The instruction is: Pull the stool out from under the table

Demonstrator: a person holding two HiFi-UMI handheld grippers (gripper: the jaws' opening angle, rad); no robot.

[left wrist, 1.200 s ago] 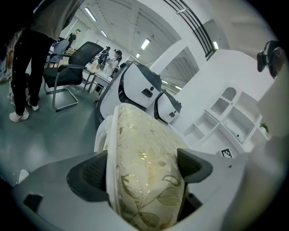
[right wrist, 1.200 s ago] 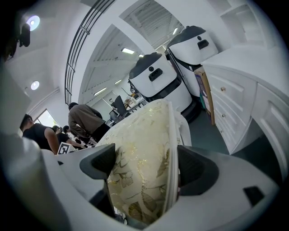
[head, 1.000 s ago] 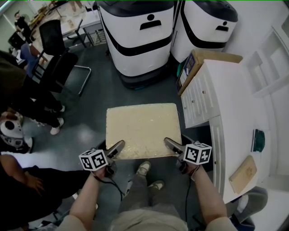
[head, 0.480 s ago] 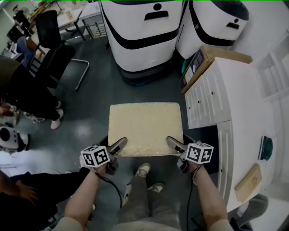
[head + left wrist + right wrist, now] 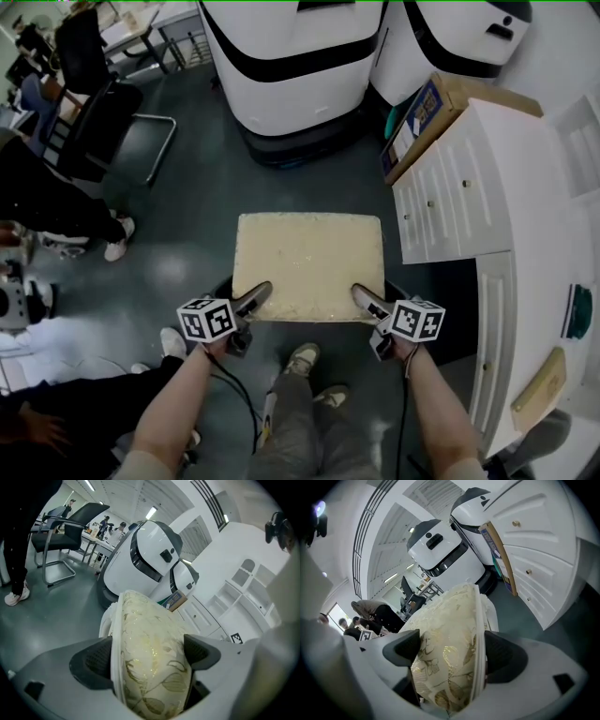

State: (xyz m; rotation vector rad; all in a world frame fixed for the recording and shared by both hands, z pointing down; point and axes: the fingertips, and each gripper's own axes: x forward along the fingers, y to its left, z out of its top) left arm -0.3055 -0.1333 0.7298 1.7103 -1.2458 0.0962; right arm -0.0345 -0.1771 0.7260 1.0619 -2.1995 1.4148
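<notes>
The stool [image 5: 309,265] has a square cream seat with a gold leaf pattern and stands on the grey floor just left of the white desk [image 5: 487,309]. At the seat's near left corner my left gripper [image 5: 253,300] is shut on the cushion edge. My right gripper [image 5: 366,300] grips the near right corner the same way. In the left gripper view the padded seat [image 5: 150,620] fills the gap in my left gripper [image 5: 147,656]. The right gripper view shows the seat edge [image 5: 454,616] pinched in my right gripper [image 5: 452,653]. The stool's legs are hidden.
A white drawer cabinet [image 5: 450,187] stands right of the stool, with a cardboard box [image 5: 427,112] behind it. Two large white machines [image 5: 291,66] block the far side. A black chair [image 5: 98,112] and seated people are at the left. The person's feet [image 5: 302,358] are just behind the stool.
The stool and both grippers have shifted slightly left, away from the white cabinet, and a narrow gap shows between them. Both grips are unchanged.
</notes>
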